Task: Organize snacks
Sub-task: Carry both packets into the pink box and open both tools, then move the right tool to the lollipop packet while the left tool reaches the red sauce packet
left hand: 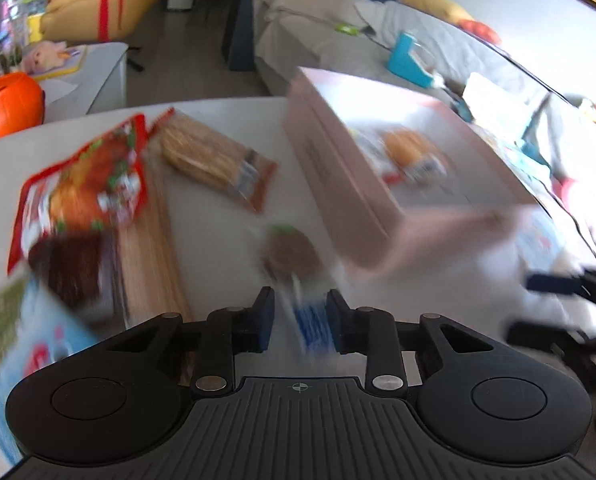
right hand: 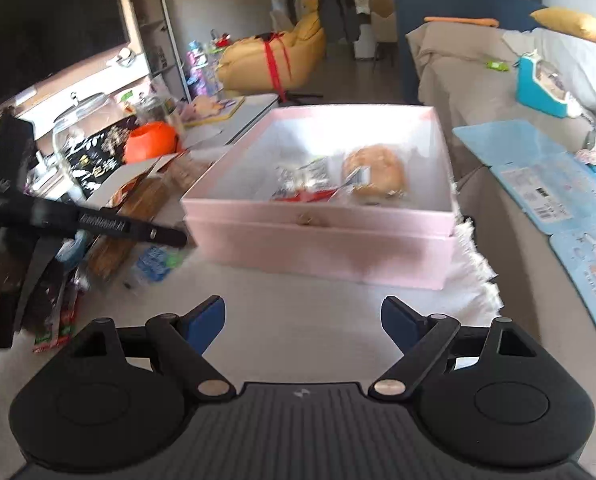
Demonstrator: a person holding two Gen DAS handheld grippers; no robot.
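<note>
My left gripper (left hand: 300,314) is shut on the blue-and-white end of a clear snack packet (left hand: 293,258) holding a brown round cake, above the white table (left hand: 225,240). The frame is motion-blurred. A pink box (left hand: 338,184) stands to the right with a wrapped bun (left hand: 408,152) inside. On the left lie a red snack bag (left hand: 85,184), a biscuit pack (left hand: 213,158) and a dark packet (left hand: 71,272). My right gripper (right hand: 302,320) is open and empty, before the pink box (right hand: 322,240), which holds the bun (right hand: 374,174) and a silver-red packet (right hand: 302,180). The left gripper (right hand: 97,220) shows at left.
A blue-white box (left hand: 21,344) is at the near left. An orange pumpkin bucket (left hand: 7,104) stands on a side table. A grey sofa (right hand: 478,60) lies behind and right, with light-blue packages (right hand: 538,176) on it. A white fringed cloth (right hand: 474,272) lies by the box.
</note>
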